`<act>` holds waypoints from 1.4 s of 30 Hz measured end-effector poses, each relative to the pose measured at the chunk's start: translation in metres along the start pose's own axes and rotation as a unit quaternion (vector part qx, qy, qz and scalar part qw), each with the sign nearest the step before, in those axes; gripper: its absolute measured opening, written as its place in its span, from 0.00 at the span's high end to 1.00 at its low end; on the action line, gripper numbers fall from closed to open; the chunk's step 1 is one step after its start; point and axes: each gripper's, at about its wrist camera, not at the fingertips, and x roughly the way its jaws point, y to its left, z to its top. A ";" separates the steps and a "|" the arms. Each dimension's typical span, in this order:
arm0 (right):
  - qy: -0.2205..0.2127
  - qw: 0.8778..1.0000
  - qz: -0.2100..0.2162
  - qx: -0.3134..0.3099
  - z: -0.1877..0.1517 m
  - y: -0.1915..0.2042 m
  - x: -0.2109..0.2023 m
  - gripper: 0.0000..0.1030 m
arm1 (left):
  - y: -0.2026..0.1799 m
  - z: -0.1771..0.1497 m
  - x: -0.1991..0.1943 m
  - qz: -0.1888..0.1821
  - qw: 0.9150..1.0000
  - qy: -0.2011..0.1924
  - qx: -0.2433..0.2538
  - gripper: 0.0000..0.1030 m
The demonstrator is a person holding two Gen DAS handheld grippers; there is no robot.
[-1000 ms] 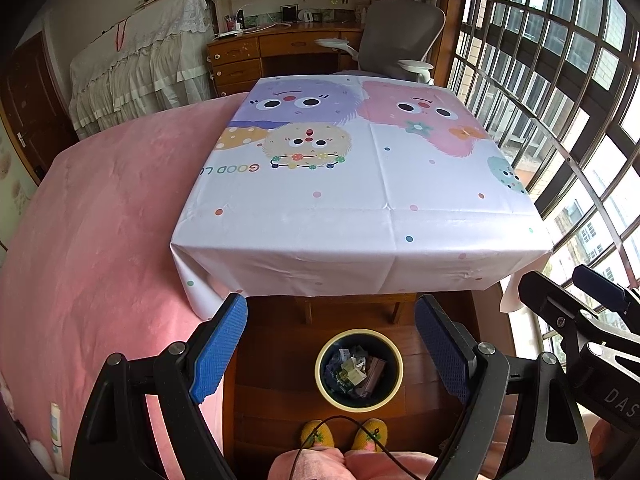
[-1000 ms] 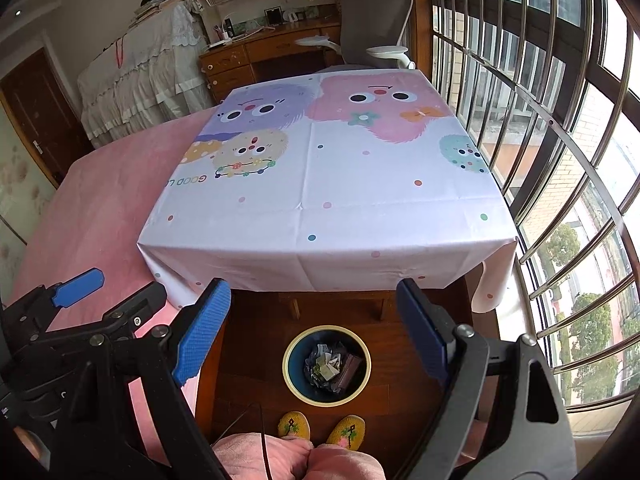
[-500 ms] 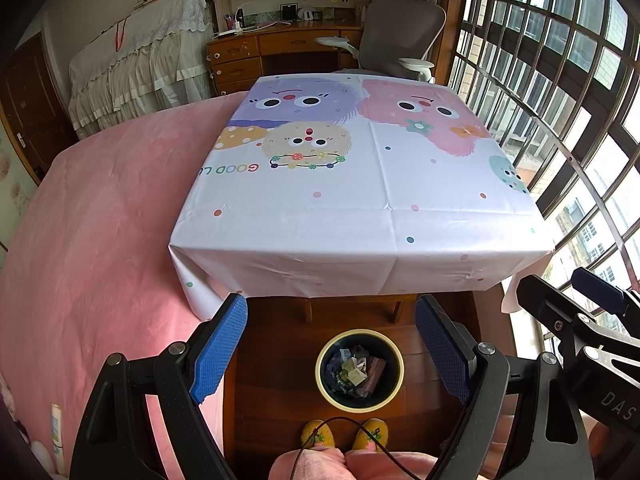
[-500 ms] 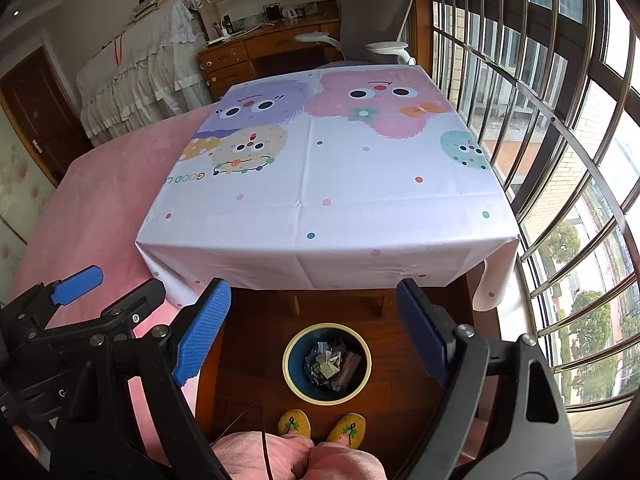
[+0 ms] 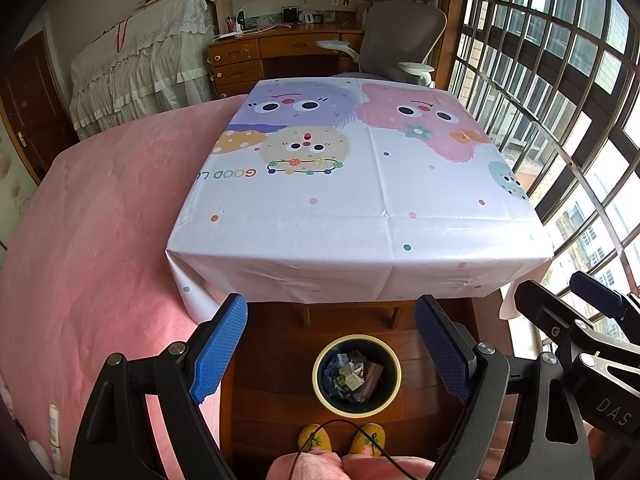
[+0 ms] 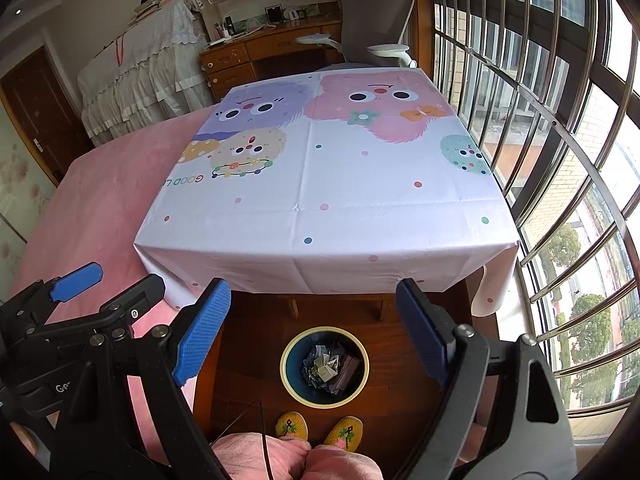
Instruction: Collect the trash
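A round bin [image 5: 356, 374] with a yellow rim and dark inside stands on the wooden floor below the table's near edge; crumpled wrappers and paper scraps [image 5: 352, 374] lie in it. The same bin [image 6: 324, 366] shows in the right wrist view. My left gripper [image 5: 330, 344] hangs open high above the bin, nothing between its blue pads. My right gripper [image 6: 310, 332] is open and empty too, beside the left one. No loose trash shows on the table [image 5: 360, 184], which wears a cartoon-monster cloth.
A pink bed [image 5: 100, 220] borders the table on the left. Barred windows [image 5: 560, 100] run along the right. A wooden desk [image 5: 280, 52] and grey chair [image 5: 400, 40] stand at the back. The person's yellow slippers [image 5: 340, 438] and pink-trousered knees are just before the bin.
Both views have crept slightly; the table and bin sit almost where they were. Both grippers stay open and empty.
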 end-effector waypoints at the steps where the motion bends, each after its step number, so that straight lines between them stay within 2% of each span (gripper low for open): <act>1: 0.000 1.000 0.000 0.000 0.000 0.000 0.000 0.19 | 0.000 0.000 -0.001 0.001 1.000 0.000 0.000 0.15; 18: 0.003 1.000 0.002 -0.011 0.012 0.002 0.007 0.19 | 0.003 0.010 0.004 0.008 1.000 -0.001 -0.013 0.15; 42: 0.007 1.000 -0.002 -0.003 0.015 0.000 0.014 0.19 | 0.002 0.013 0.011 0.003 1.000 0.006 -0.006 0.17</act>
